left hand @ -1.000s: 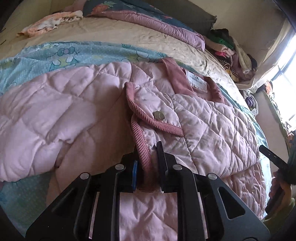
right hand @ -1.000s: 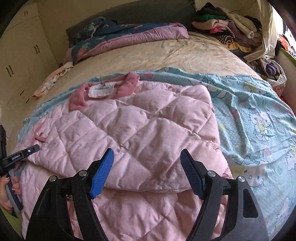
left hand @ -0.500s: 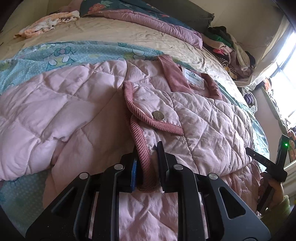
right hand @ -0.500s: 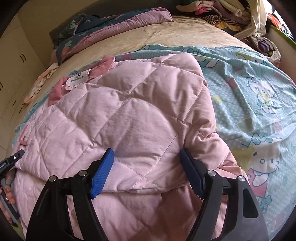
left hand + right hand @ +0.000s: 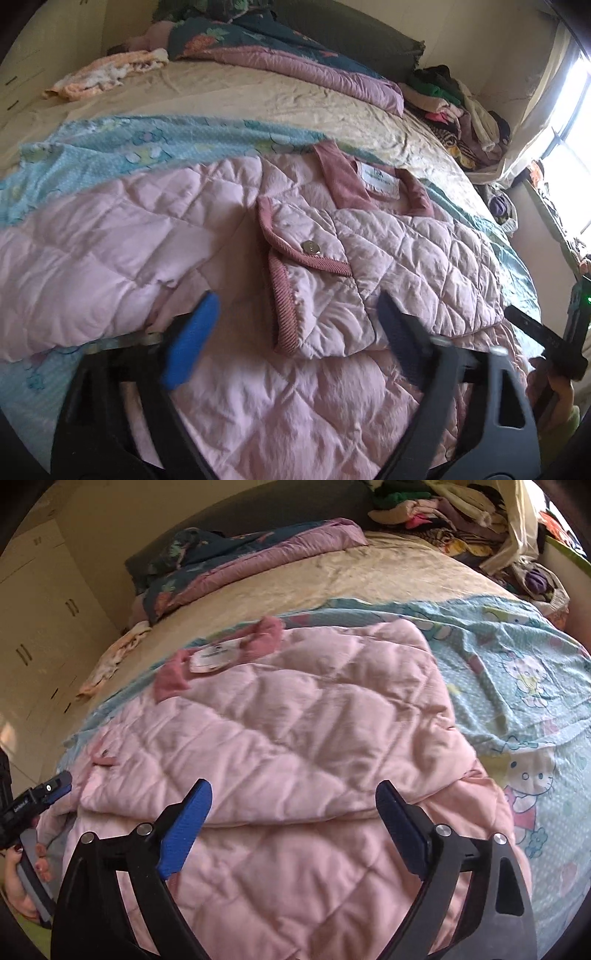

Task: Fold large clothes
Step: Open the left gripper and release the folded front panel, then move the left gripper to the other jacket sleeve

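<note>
A pink quilted jacket (image 5: 406,251) lies spread on the bed with both sides folded in. Its dusky-pink collar with a white label (image 5: 380,181) is at the far end. My left gripper (image 5: 295,332) hovers just above the near end of the ribbed edge trim (image 5: 284,306). Its jaws are opening wide, and the trim lies loose between them, untouched. In the right wrist view my right gripper (image 5: 293,823) hangs over the jacket (image 5: 295,720) near a folded edge. Its jaws are opening too, with only flat fabric below them. Each view shows the other gripper at its outer edge.
A light blue cartoon-print sheet (image 5: 517,672) lies under the jacket, over a beige bedcover (image 5: 258,99). A folded purple quilt (image 5: 314,70) sits at the head of the bed. Piled clothes (image 5: 454,107) fill the far corner by the window. A wardrobe (image 5: 37,627) stands on the left.
My left gripper's jaws have sprung open and let go of the ribbed trim, and the gripper has lifted a little. My right gripper's jaws have widened and it has drawn back.
</note>
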Demonstrator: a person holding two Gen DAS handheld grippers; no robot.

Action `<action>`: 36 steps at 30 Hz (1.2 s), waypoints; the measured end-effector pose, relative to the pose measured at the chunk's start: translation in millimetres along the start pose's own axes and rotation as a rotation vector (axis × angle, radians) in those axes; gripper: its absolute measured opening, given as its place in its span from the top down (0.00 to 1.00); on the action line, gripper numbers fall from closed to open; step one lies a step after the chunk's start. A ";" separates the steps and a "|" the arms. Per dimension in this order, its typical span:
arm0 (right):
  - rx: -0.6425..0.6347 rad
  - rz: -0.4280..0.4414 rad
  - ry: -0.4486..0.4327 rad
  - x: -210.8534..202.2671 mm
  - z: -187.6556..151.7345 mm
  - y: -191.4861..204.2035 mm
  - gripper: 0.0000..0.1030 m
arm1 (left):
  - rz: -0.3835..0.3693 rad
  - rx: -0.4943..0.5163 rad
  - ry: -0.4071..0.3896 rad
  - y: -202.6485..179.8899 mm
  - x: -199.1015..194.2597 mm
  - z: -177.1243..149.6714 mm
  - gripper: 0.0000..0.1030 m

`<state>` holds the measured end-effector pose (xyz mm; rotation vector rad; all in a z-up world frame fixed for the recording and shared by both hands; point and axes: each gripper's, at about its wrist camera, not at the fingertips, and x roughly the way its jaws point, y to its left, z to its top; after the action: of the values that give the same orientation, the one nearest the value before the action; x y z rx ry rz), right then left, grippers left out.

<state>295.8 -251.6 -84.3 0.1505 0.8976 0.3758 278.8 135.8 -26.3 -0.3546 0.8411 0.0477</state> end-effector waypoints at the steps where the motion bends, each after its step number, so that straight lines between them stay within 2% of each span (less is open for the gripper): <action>1: -0.010 0.002 -0.007 -3.1 -1.8 6.0 0.06 | 0.013 -0.004 -0.011 0.4 -4.1 -0.3 0.09; 12: -0.105 0.049 -0.020 -21.4 -15.0 66.8 0.06 | 0.050 -0.110 -0.054 29.6 -42.4 -15.0 0.09; 36: -0.313 0.166 -0.020 -40.5 -24.1 192.1 0.06 | 0.132 -0.251 -0.077 95.1 -81.7 -38.3 0.09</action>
<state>205.0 -90.1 -15.2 -0.0603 0.7981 0.6630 179.3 220.8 -17.0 -0.5290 0.7833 0.2903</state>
